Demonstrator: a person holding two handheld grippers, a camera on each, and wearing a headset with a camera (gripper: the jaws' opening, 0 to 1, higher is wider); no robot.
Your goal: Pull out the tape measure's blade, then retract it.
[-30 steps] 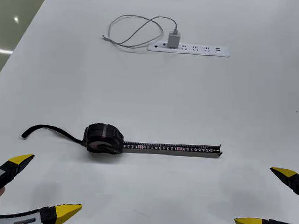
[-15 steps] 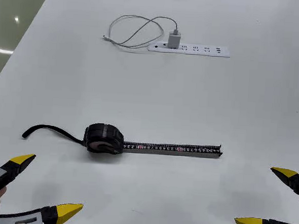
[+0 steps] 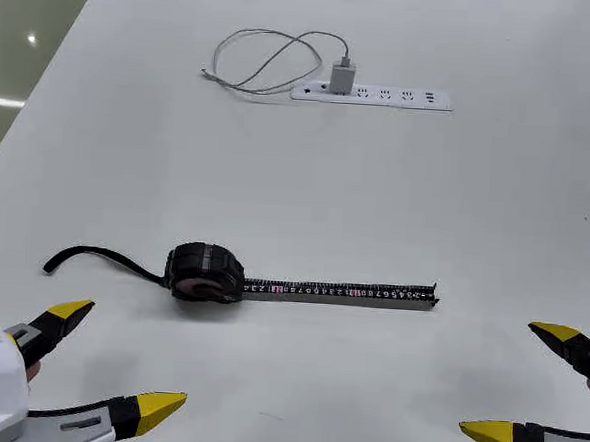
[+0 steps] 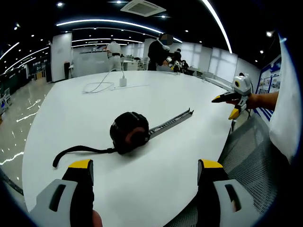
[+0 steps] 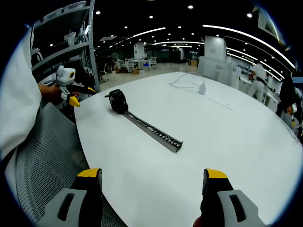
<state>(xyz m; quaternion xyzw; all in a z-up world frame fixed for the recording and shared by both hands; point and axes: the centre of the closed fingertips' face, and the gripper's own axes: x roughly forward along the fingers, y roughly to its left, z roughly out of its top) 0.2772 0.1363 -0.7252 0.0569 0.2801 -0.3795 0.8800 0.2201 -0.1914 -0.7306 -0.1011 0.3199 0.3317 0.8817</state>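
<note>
A black tape measure [image 3: 205, 273] lies on the white table [image 3: 307, 192], its blade [image 3: 341, 292] pulled out to the right and its wrist strap [image 3: 97, 258] trailing left. The case [image 4: 130, 132] sits just ahead of my left gripper [image 3: 116, 360], which is open with yellow tips at the lower left. My right gripper [image 3: 526, 380] is open at the lower right, short of the blade's hook end [image 5: 176, 144]. Neither gripper touches the tape measure [image 5: 118, 100]. In the left gripper view the right gripper [image 4: 232, 99] shows at the table's far side.
A white power strip [image 3: 373, 95] with a plugged-in charger [image 3: 343, 79] and a looped cable [image 3: 265, 59] lies at the back of the table. The table's left edge meets a shiny green floor [image 3: 26, 24]. People stand in the background [image 4: 161, 47].
My left gripper has moved a little right and forward toward the tape measure. The right gripper has shifted slightly forward. The tape measure has not moved.
</note>
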